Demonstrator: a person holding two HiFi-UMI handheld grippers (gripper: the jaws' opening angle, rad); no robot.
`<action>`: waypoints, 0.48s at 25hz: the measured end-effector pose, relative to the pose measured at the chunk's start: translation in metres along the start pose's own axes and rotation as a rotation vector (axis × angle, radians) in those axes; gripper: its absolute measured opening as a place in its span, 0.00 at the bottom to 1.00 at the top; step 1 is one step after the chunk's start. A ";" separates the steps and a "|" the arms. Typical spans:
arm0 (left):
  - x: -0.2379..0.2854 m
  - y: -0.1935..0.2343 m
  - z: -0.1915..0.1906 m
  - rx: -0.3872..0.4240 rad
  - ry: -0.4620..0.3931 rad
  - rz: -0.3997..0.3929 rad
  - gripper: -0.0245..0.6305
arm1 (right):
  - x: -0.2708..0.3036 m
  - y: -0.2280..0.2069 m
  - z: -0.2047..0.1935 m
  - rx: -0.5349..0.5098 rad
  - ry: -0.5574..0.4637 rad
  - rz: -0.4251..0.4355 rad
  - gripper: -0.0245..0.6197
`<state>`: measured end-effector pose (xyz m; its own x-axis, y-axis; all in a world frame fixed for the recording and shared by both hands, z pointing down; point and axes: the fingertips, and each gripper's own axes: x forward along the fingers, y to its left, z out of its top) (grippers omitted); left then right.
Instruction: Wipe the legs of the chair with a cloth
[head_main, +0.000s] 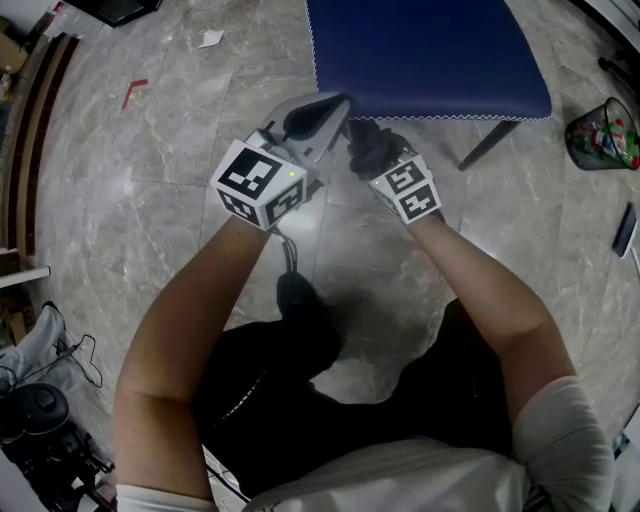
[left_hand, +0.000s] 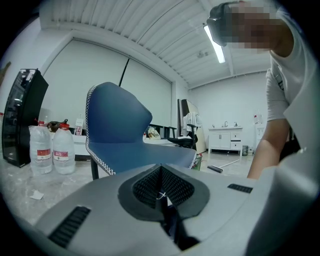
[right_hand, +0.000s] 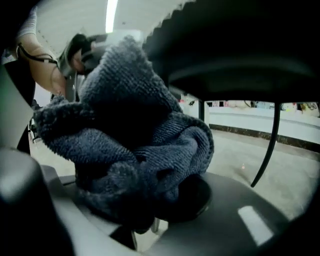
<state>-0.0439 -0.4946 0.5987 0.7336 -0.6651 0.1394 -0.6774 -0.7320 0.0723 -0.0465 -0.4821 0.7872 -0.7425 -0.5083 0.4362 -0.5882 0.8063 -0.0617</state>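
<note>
Setting: indoor office-type workroom. Evidence:
- grey marble-look tiled floor (head_main: 200, 150)
- white slatted ceiling (left_hand: 140, 25) with a long strip light (left_hand: 216, 44)
- large white roller blinds (left_hand: 90, 80)
- black swivel office chair (left_hand: 186, 137) and white cabinet with tap (left_hand: 225, 138) at the far wall
- black mesh wastebasket (head_main: 603, 135)
- clear red-capped water jugs (left_hand: 63, 150) on the floor beside a blue padded chair (left_hand: 120, 130)

The blue chair seat (head_main: 430, 55) roofs the space ahead. Under it the floor (right_hand: 240, 165) lies open between two thin black legs (right_hand: 201, 111). Another leg (head_main: 490, 145) slants out at the seat's front right corner. The left claw (head_main: 325, 112) and right claw (head_main: 366, 145) crowd each other at the seat's edge. The bunched cloth (right_hand: 130, 135) blocks the right claw's way forward. Open floor spreads to the left, and a wire bin (head_main: 603, 135) stands well off to the right.
</note>
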 end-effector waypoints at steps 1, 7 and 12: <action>0.000 0.000 0.000 0.004 0.004 0.002 0.05 | -0.009 0.000 0.015 -0.002 -0.042 -0.001 0.24; 0.001 -0.003 0.000 0.016 0.017 0.010 0.05 | -0.054 0.006 0.056 -0.040 -0.166 -0.001 0.18; 0.000 -0.002 0.001 0.016 0.018 0.014 0.05 | -0.074 0.025 0.069 -0.062 -0.197 0.041 0.14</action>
<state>-0.0426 -0.4936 0.5976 0.7229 -0.6728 0.1577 -0.6866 -0.7249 0.0548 -0.0288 -0.4453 0.6916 -0.8176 -0.5187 0.2500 -0.5395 0.8418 -0.0178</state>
